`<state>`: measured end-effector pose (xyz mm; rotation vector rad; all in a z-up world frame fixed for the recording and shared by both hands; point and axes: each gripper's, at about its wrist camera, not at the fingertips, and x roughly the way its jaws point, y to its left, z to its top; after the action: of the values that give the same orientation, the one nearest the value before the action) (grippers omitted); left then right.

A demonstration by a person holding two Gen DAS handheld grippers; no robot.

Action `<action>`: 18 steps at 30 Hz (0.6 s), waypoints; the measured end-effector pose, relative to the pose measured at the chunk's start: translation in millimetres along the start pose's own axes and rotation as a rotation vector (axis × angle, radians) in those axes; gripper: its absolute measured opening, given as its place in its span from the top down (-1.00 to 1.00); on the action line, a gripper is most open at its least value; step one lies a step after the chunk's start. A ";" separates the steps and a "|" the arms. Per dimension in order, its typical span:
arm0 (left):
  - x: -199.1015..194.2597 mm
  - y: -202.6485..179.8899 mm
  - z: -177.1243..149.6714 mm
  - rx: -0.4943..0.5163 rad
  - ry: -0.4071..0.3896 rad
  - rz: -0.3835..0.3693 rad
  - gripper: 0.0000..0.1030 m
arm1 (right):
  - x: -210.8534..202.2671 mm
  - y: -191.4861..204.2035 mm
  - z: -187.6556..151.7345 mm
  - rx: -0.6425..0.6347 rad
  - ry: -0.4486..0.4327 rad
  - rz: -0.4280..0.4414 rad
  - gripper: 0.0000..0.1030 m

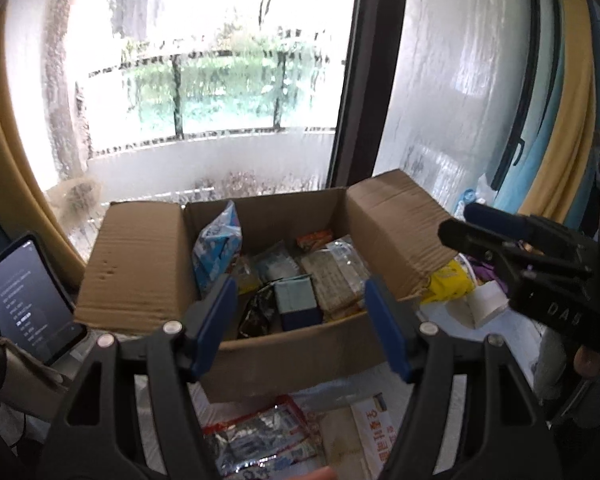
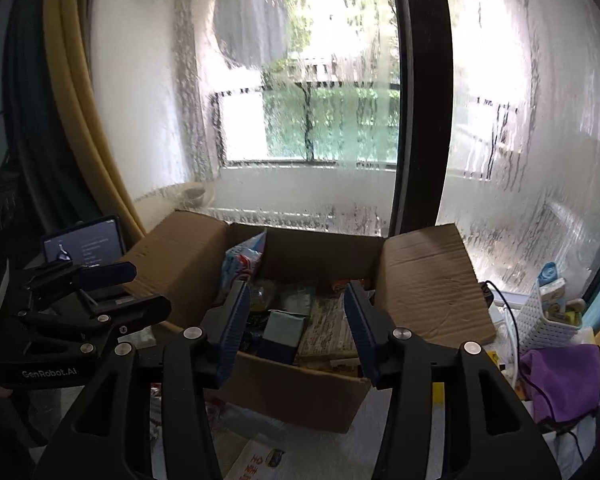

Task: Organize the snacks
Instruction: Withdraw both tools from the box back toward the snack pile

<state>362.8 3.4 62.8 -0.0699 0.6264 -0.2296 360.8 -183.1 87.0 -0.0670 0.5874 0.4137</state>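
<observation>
Below both empty, parted hand-held grippers [image 1: 300, 320], [image 2: 296, 328], snack packets [image 1: 332, 280] fill the cardboard box [image 1: 292, 356].

Snack packets [image 1: 216, 246] in box [image 1: 300, 360], before window [image 1: 204, 60]

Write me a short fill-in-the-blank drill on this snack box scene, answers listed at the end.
1. The snacks sit inside an open ____ box.
2. The tall blue-and-white bag leans in the box's far ____ corner.
3. The left gripper and right gripper both hold ____.
4. Right of the box lies a ____ cloth.

Answers: cardboard; left; nothing; purple
</observation>
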 end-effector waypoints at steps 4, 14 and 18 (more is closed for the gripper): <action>-22.3 0.8 -10.4 0.001 -0.030 -0.002 -0.33 | -26.9 5.9 -3.6 -0.007 -0.038 0.001 -0.02; -76.2 4.8 -52.9 0.006 -0.081 0.007 -0.33 | -77.2 20.3 -21.6 -0.027 -0.079 0.014 -0.02; -96.0 5.4 -67.9 0.007 -0.104 0.016 -0.33 | -94.0 27.1 -34.2 -0.034 -0.087 0.017 -0.02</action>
<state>248.5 31.4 62.1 -0.0693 0.5223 -0.2115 261.2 -198.1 111.8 -0.0759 0.4955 0.4405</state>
